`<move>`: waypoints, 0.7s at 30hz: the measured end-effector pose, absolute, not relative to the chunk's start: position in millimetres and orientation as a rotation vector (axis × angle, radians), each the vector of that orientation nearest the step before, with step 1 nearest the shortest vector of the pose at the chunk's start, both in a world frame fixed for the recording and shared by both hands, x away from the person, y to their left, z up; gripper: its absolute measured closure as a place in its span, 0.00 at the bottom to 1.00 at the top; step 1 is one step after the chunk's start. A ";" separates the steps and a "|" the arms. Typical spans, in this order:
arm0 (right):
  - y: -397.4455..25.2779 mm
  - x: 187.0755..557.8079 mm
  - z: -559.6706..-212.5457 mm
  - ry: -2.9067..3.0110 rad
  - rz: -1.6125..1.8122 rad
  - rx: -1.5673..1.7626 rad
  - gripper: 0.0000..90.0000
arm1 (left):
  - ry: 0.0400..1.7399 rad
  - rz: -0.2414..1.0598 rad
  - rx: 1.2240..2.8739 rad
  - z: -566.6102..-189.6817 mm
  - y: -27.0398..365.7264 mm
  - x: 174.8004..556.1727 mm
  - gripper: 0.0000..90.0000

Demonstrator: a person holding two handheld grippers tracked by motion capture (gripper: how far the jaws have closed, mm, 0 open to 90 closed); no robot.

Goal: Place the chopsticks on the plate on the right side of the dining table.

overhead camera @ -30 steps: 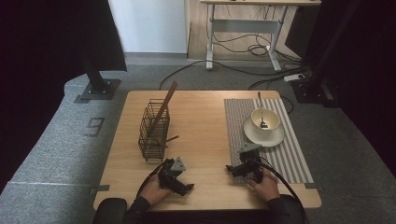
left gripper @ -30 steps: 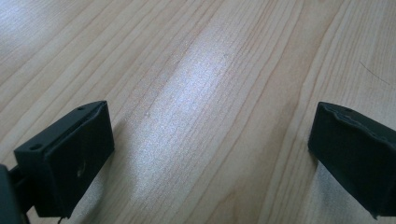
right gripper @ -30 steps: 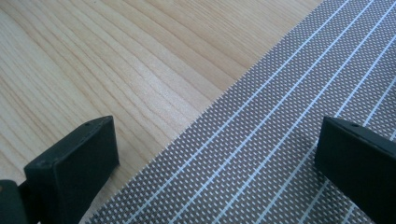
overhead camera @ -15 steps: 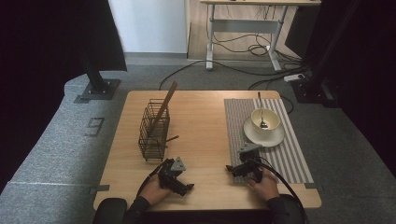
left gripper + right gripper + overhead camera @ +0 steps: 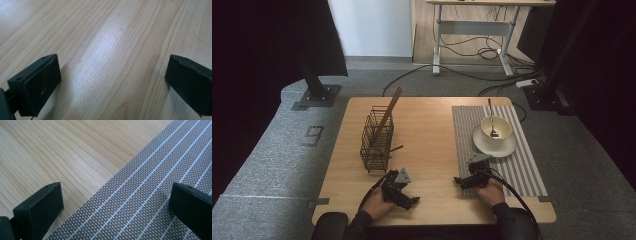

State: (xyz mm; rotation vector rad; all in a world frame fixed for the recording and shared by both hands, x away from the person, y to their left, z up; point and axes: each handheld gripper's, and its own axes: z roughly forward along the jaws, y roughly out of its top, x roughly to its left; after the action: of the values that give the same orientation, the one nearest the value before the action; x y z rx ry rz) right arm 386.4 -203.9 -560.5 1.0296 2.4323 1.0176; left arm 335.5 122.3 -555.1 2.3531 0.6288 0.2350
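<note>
My left gripper [image 5: 404, 192] rests near the front edge of the wooden table [image 5: 427, 130], held in a hand. In the left gripper view it [image 5: 112, 62] is open, jaws wide apart over bare wood. My right gripper [image 5: 464, 180] sits at the left edge of a grey striped placemat [image 5: 522, 165]. In the right gripper view it [image 5: 116, 187] is open, one jaw over wood and the other over the placemat [image 5: 150, 195]. Nothing lies between either pair of jaws.
A black wire basket [image 5: 376, 142] stands at the table's left, with a long wooden utensil [image 5: 389, 111] leaning out of it. On the placemat, a white cup [image 5: 496, 129] with a spoon sits on a saucer [image 5: 492, 146]. Cables and desk legs lie on the floor beyond.
</note>
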 end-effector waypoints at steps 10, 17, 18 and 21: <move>-203.1 386.7 -559.2 2.447 1.006 1.024 0.00 | 0.629 0.235 2.353 -555.1 122.3 335.5 0.00; -205.7 385.9 -549.1 2.443 1.072 1.054 0.00 | 0.629 0.235 2.353 -555.2 122.3 335.5 0.00; -205.6 384.8 -545.4 2.440 1.093 1.053 0.00 | 0.628 0.235 2.353 -555.1 122.3 335.5 0.00; -205.4 384.0 -542.3 2.444 1.108 1.057 0.00 | 0.629 0.235 2.353 -555.2 122.3 335.5 0.00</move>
State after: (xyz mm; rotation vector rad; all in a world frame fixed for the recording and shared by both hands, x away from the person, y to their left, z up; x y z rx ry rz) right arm 384.0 -205.4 -542.3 1.0568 2.4440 1.1082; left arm 335.5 122.3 -555.2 2.3527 0.6286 0.2353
